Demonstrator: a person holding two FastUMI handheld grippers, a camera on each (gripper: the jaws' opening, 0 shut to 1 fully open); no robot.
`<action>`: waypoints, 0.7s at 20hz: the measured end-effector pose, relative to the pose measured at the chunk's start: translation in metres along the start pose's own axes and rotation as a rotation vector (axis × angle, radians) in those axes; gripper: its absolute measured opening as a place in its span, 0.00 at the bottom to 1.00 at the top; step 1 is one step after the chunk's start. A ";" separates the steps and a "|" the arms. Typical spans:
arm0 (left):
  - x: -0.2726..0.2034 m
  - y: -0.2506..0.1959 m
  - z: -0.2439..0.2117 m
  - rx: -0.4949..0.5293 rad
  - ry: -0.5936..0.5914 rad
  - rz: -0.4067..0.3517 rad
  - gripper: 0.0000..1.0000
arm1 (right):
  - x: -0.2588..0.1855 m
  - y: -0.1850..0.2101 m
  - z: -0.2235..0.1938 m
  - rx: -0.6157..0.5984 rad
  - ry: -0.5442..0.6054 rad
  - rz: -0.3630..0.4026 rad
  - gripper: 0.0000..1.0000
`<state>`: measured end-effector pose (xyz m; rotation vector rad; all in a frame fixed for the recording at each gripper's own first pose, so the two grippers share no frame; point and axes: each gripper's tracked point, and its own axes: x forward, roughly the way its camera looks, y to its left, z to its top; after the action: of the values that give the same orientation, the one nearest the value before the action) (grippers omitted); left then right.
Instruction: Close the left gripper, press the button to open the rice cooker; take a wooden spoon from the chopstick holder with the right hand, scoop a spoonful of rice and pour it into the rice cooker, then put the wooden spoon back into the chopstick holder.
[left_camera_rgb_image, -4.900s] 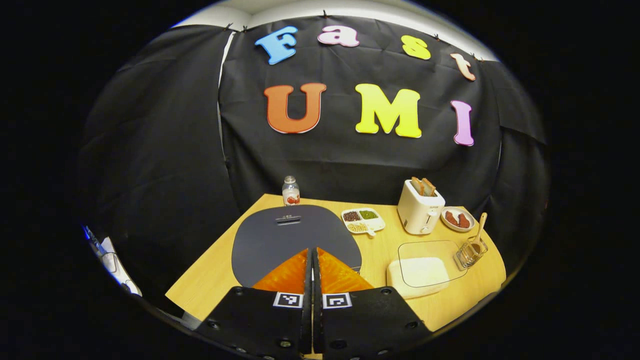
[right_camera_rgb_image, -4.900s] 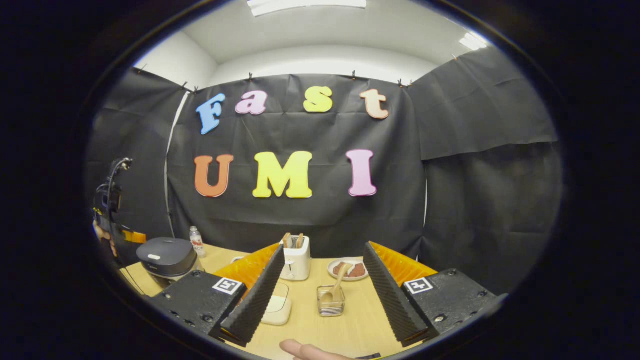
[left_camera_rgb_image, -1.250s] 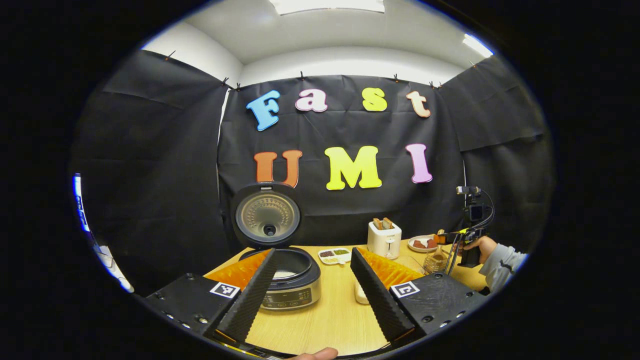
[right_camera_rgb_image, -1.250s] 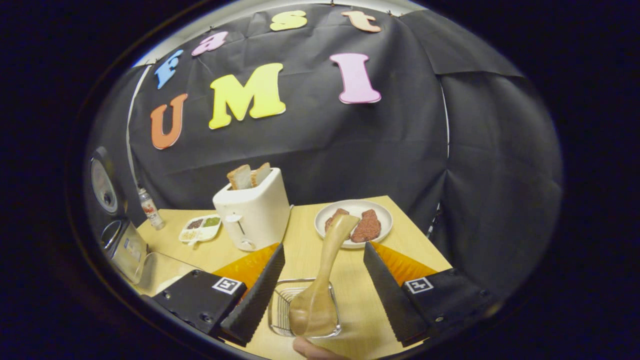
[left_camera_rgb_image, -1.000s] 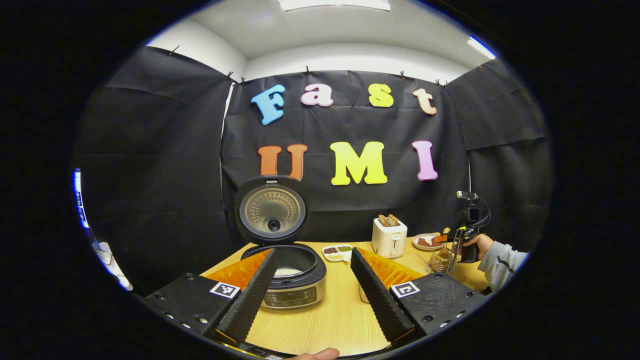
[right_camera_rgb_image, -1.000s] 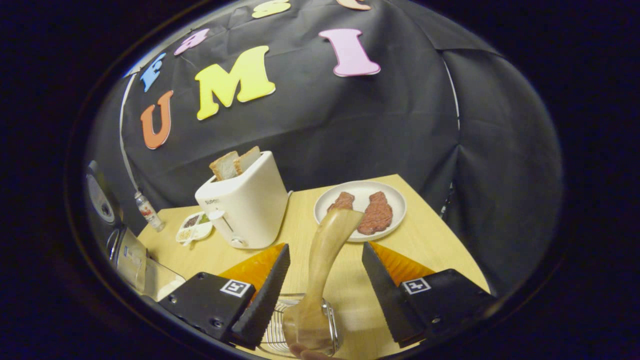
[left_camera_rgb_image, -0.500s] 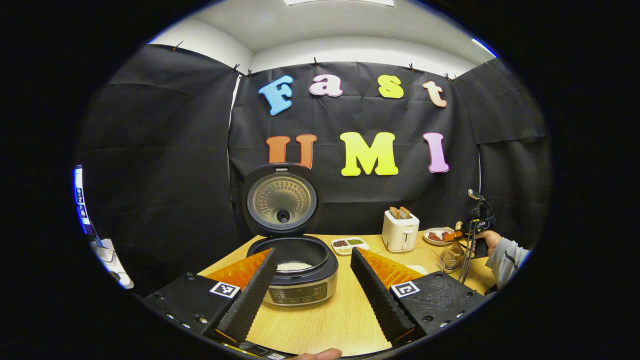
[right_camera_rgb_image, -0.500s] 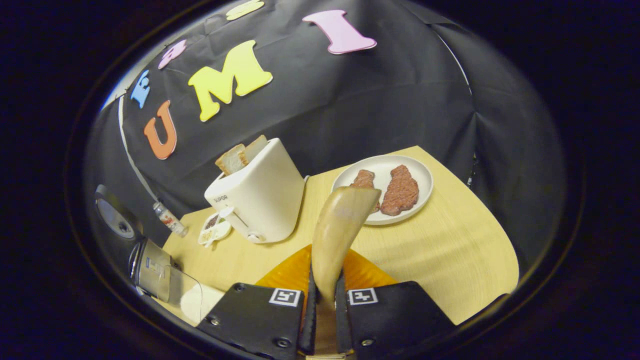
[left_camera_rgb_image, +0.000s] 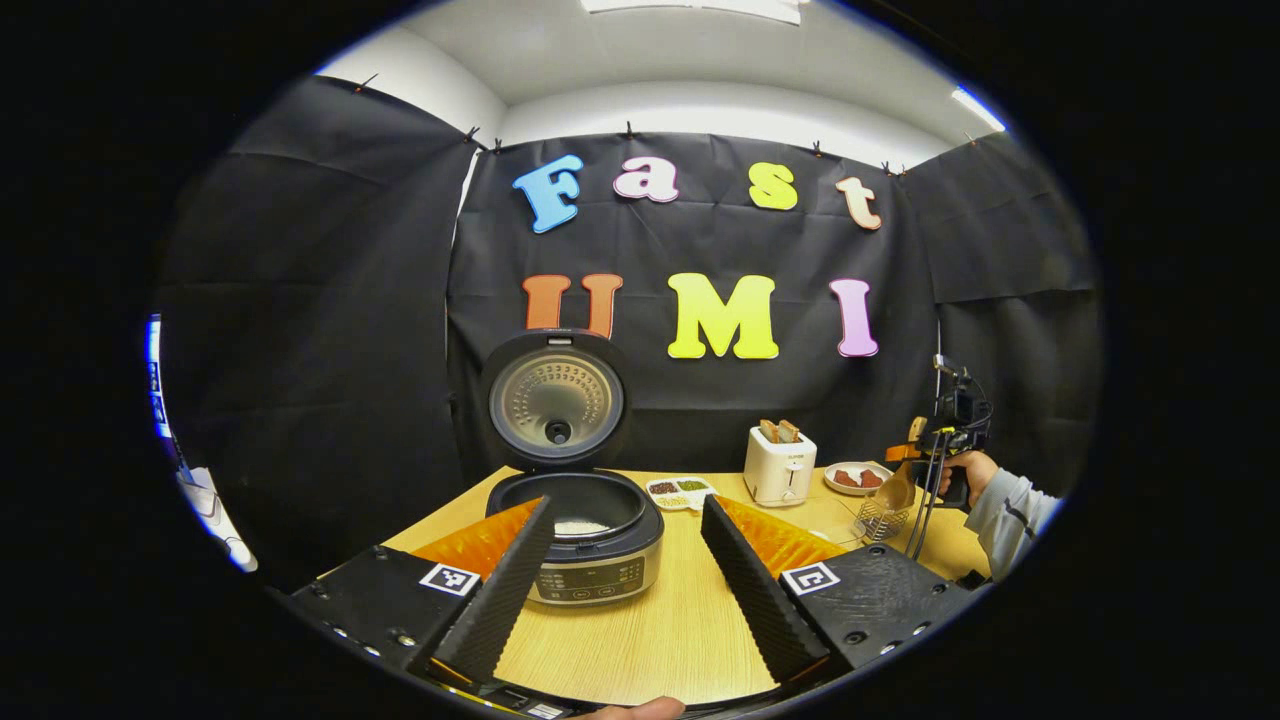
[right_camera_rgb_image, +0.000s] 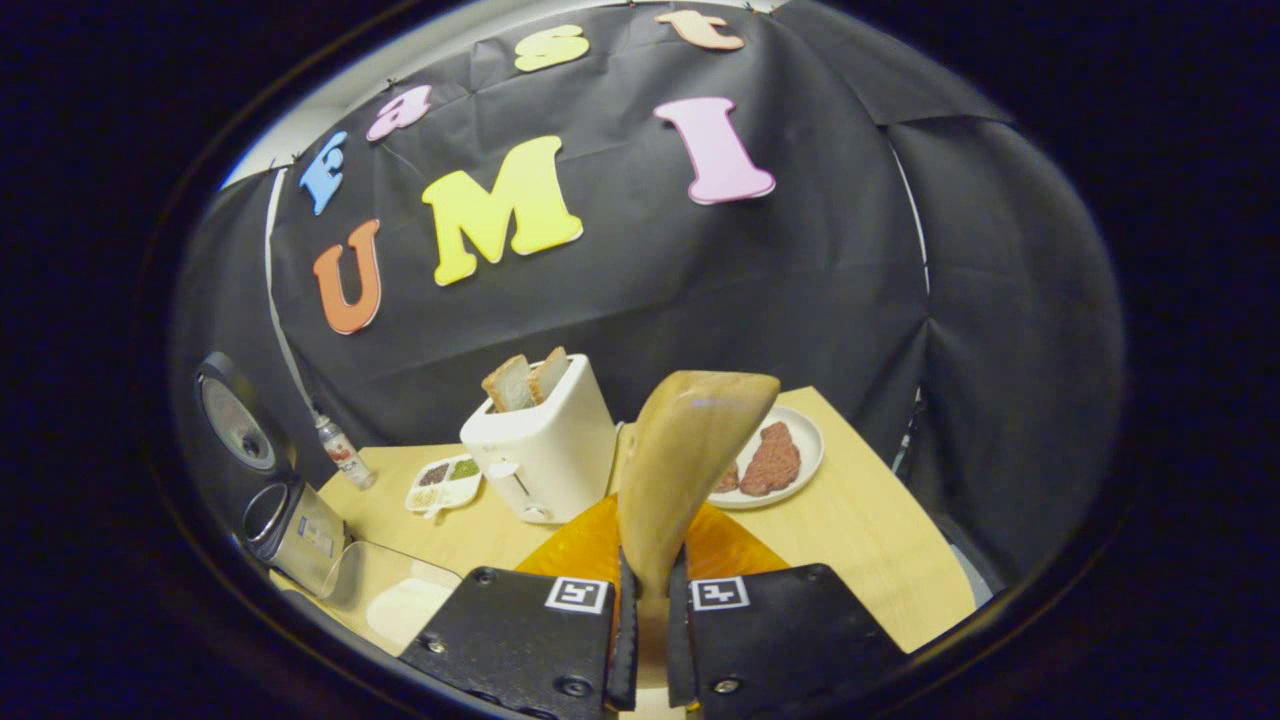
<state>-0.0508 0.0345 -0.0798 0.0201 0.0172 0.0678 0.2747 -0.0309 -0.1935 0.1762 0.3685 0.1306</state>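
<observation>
right gripper (right_camera_rgb_image: 646, 600) is clamped on the wooden spoon (right_camera_rgb_image: 680, 450), lifted above the chopstick holder (left_camera_rgb_image: 880, 518); left gripper (left_camera_rgb_image: 625, 570) hangs spread wide before the rice cooker (left_camera_rgb_image: 590, 540), whose lid stands open. scooping, pouring and returning the spoon remain.

I'm working in a staged kitchen booth: black cloth walls (left_camera_rgb_image: 330, 330) around a wooden tabletop (left_camera_rgb_image: 660, 630) carrying a toaster (left_camera_rgb_image: 779, 466), an open rice cooker (left_camera_rgb_image: 585, 535) and plated food (right_camera_rgb_image: 775, 455).
</observation>
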 end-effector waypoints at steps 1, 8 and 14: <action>-0.003 0.000 0.001 0.001 -0.007 -0.003 0.94 | -0.009 0.003 0.006 -0.010 -0.013 -0.010 0.17; -0.019 -0.010 0.000 -0.004 -0.014 -0.094 0.95 | -0.058 0.049 0.036 -0.087 -0.104 -0.015 0.17; -0.030 -0.011 0.000 0.046 -0.038 -0.111 0.95 | -0.078 0.133 0.030 -0.139 -0.156 0.060 0.15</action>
<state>-0.0802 0.0219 -0.0799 0.0659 -0.0179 -0.0437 0.2008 0.0818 -0.1126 0.0594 0.1983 0.2001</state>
